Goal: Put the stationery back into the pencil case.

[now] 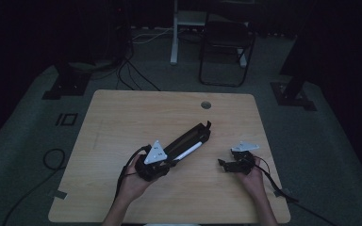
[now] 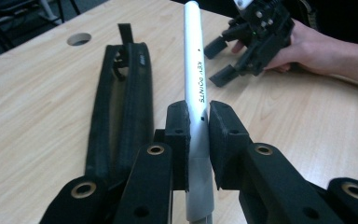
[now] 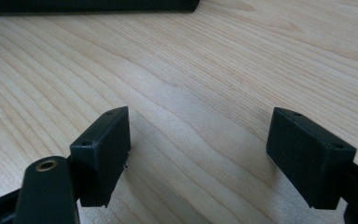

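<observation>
Two grippers: both on the tabletop (image 1: 122, 117), one in each hand.
High view: left gripper (image 1: 169, 161) at near centre, its jaws closed on a white pen (image 1: 189, 151) that points far and right, just beside a long black pencil case (image 1: 188, 137); right gripper (image 1: 222, 163) near right, well apart from the pen.
Left gripper view: left gripper (image 2: 199, 140) clamps the white pen (image 2: 194, 70) between its pads; black lettering along the barrel reads "KEY POINTS"; pencil case (image 2: 121, 102) lies left of the pen; right gripper (image 2: 220, 60) at far right.
Right gripper view: right gripper (image 3: 198, 154) has jaws wide apart over bare wood, nothing between them; pencil case (image 3: 88, 4) edge at far left.
</observation>
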Action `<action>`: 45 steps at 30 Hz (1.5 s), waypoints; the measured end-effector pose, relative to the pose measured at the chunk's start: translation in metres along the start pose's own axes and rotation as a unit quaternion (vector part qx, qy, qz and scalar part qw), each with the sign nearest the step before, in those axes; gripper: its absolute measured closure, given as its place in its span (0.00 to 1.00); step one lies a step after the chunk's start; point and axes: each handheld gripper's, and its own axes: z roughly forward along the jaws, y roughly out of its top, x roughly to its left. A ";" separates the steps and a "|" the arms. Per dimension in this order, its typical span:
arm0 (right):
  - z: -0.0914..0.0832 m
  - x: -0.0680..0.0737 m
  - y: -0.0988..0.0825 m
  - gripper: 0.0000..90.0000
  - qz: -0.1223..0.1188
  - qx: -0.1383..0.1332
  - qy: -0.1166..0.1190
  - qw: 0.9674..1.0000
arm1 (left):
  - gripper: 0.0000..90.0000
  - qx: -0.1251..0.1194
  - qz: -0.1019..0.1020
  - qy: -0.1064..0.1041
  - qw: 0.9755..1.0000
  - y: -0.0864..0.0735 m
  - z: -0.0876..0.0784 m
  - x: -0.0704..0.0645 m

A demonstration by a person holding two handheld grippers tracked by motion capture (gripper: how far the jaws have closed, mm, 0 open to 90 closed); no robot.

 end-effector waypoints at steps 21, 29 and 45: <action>0.000 0.000 0.000 0.24 0.000 0.000 0.000 1.000 | 0.88 -0.013 -0.015 0.026 0.999 0.009 0.008 0.022; 0.000 0.000 0.000 0.24 0.000 0.000 0.000 1.000 | 0.88 -0.011 -0.015 0.031 0.999 0.012 0.014 0.030; 0.000 0.000 0.000 0.24 0.000 0.000 0.000 1.000 | 0.88 -0.012 -0.018 0.040 0.999 0.010 0.026 0.042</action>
